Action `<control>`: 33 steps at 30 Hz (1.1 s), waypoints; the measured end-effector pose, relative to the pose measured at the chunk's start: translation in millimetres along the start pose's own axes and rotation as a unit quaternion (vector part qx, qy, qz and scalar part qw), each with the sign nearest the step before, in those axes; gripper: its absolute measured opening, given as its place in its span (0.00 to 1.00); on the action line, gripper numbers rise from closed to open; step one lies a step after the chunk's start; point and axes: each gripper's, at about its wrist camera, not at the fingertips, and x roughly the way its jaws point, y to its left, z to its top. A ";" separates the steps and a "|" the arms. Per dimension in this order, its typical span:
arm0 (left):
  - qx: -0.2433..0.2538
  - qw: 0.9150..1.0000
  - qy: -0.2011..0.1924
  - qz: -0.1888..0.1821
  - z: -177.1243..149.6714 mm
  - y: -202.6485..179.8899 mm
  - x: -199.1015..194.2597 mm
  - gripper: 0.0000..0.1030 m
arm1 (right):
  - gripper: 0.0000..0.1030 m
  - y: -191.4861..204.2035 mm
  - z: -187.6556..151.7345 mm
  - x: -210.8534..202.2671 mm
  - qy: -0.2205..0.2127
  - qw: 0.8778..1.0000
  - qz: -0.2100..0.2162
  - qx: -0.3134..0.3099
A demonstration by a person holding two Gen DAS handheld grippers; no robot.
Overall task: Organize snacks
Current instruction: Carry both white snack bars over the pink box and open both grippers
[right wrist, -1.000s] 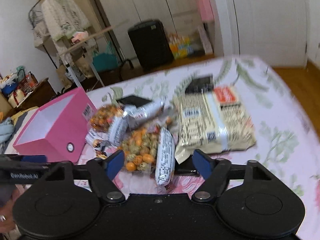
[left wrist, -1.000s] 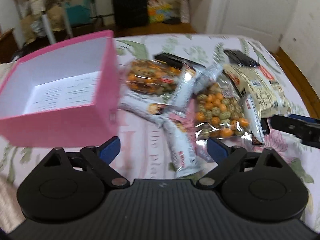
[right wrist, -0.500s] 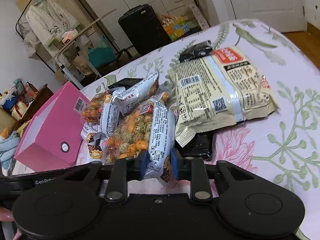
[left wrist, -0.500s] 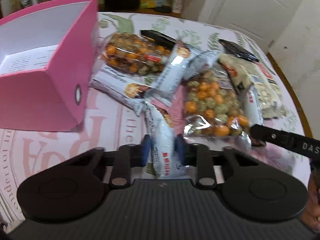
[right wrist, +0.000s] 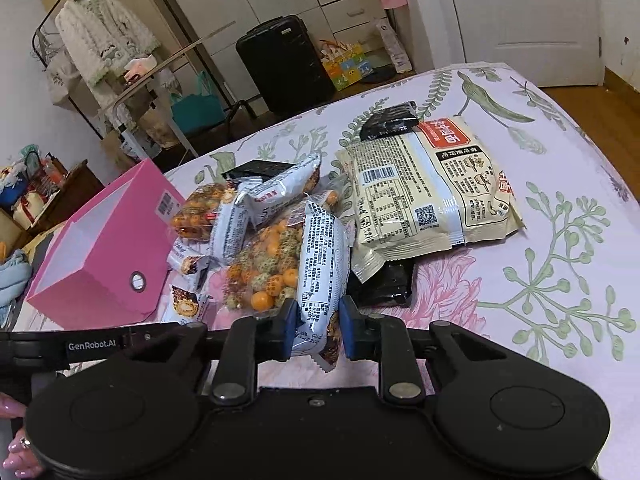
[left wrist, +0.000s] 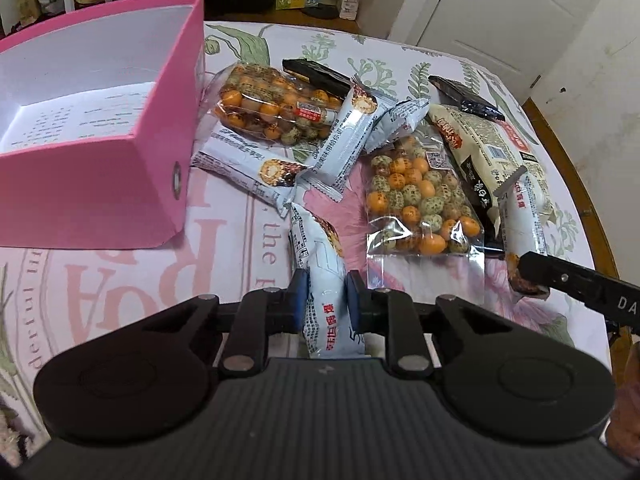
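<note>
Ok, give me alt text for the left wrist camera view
The left gripper is shut on a white snack bar lying on a floral cloth. An open pink box sits to the left, and more snack packets lie beyond.

Bare cloth (right wrist: 560,240) lies right of the snack pile (right wrist: 280,240); pink box (left wrist: 100,160) flanks left.

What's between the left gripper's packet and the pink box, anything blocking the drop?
Nothing visible. The left gripper is shut on a white snack packet; the pink box sits up-left with its top open. Only bare tablecloth lies between; another white packet lies beside the box's corner, off the path.
</note>
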 end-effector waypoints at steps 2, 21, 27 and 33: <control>0.005 1.000 -0.002 0.002 -2.0 0.9 -8.6 0.19 | 0.26 5.3 0.1 -4.1 0.007 1.000 0.004 -0.008; 0.050 0.999 0.007 0.010 0.9 25.2 -108.9 0.19 | 0.26 104.0 6.7 -31.7 0.080 0.981 0.138 -0.111; 0.039 0.999 -0.001 -0.007 14.7 45.4 -136.9 0.19 | 0.26 149.2 22.9 -27.9 0.089 0.970 0.144 -0.172; 0.020 0.999 -0.032 -0.003 43.3 80.5 -152.4 0.19 | 0.26 194.9 49.0 -13.4 0.076 0.960 0.154 -0.222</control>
